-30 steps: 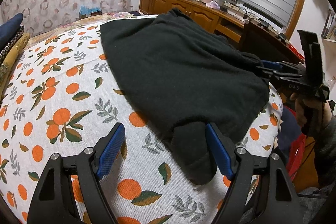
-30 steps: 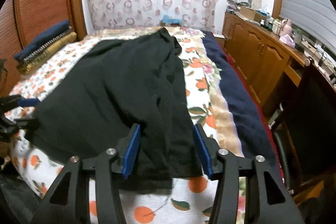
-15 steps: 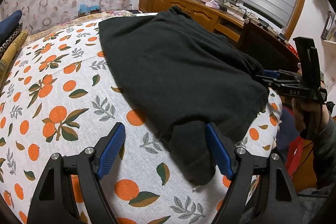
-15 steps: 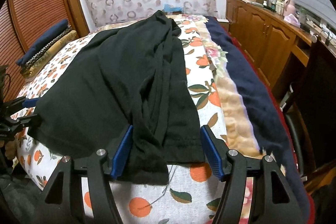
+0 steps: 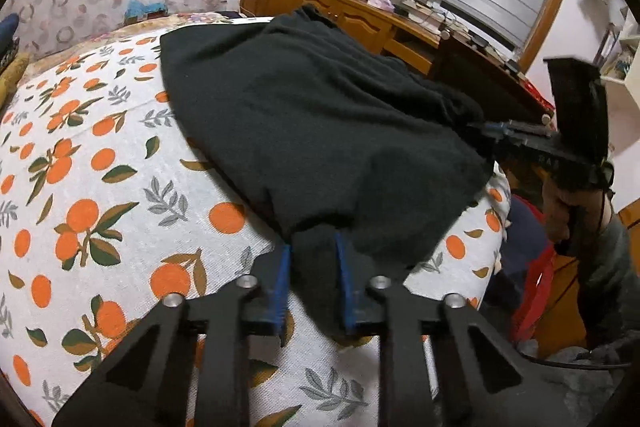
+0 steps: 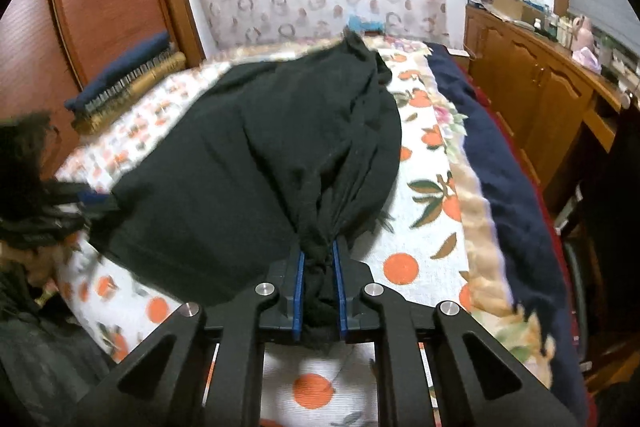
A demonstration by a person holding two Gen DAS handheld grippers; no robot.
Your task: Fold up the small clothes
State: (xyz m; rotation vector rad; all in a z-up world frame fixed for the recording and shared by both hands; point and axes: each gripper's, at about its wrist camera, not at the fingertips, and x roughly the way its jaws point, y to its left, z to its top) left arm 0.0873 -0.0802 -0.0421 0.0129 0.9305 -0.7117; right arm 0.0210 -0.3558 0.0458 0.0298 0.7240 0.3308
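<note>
Both grippers' jaws are closing, pinching near corners of the black garment (image 5: 320,115): left gripper (image 5: 311,267), right gripper (image 6: 319,269). Lift both evenly & carry fwd w/ fabric taut, else it bunches on the bed (image 5: 100,187).

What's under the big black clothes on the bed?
Under the black garment lies the orange-print sheet, showing all around it. Whether anything else hides beneath cannot be seen; the fabric covers it. Both closing grippers, left and right, pinch its near edge.

garment (image 5: 320,131) on bedspread (image 5: 100,187), cabinets (image 6: 532,87) right
</note>
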